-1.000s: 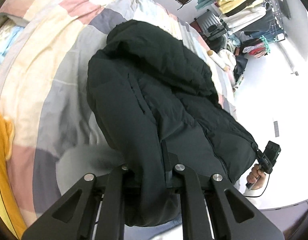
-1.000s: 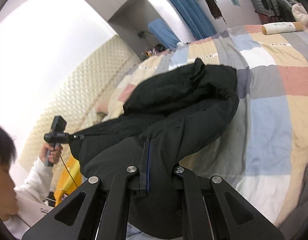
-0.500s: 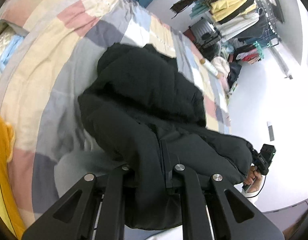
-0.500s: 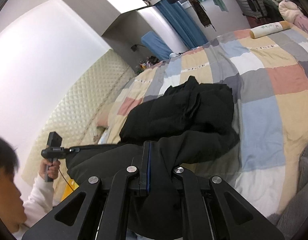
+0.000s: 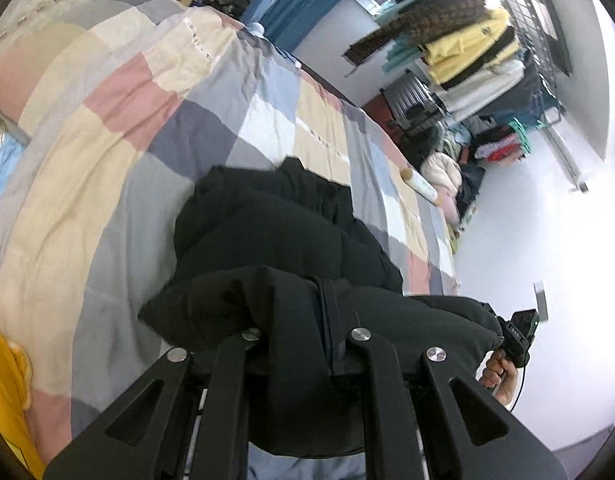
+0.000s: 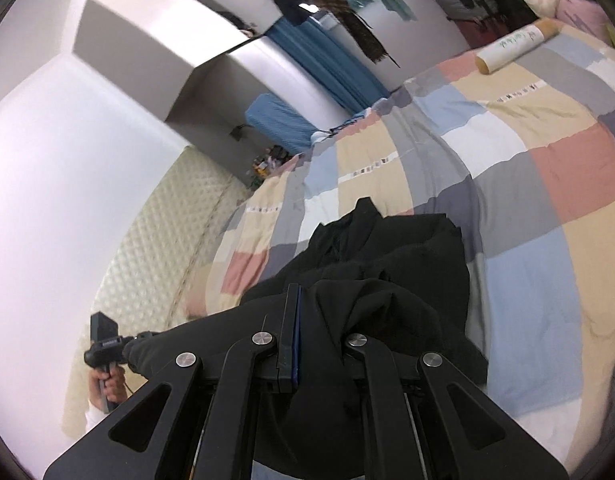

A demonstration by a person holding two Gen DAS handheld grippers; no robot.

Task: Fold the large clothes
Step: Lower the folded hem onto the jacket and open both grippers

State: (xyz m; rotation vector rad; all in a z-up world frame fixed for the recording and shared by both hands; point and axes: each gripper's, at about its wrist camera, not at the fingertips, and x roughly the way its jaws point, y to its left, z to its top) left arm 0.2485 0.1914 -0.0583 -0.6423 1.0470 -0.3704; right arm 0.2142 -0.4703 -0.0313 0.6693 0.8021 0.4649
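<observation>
A large black padded jacket [image 5: 267, 232] lies on a bed with a pastel checked quilt [image 5: 119, 128]. My left gripper [image 5: 327, 320] is shut on the jacket's near edge, and the fabric drapes over its fingers. My right gripper [image 6: 295, 328] is shut on the same edge of the jacket [image 6: 387, 264] further along. The edge is lifted and stretched between the two. Each gripper shows in the other's view, the right [image 5: 519, 332] and the left [image 6: 107, 348]. The rest of the jacket is bunched on the quilt [image 6: 547, 200].
A cream cardboard tube [image 6: 515, 44] lies at the bed's far corner. A rack of hanging clothes [image 5: 467, 52] and a suitcase [image 5: 411, 96] stand beyond the bed. A yellow cloth [image 5: 3, 392] lies at the near left. A quilted headboard [image 6: 147, 248] runs along the wall.
Both grippers have pulled back with the jacket's edge, stretching it. The jacket's body has slid towards me and bunched shorter on the quilt, and more bed shows beyond it.
</observation>
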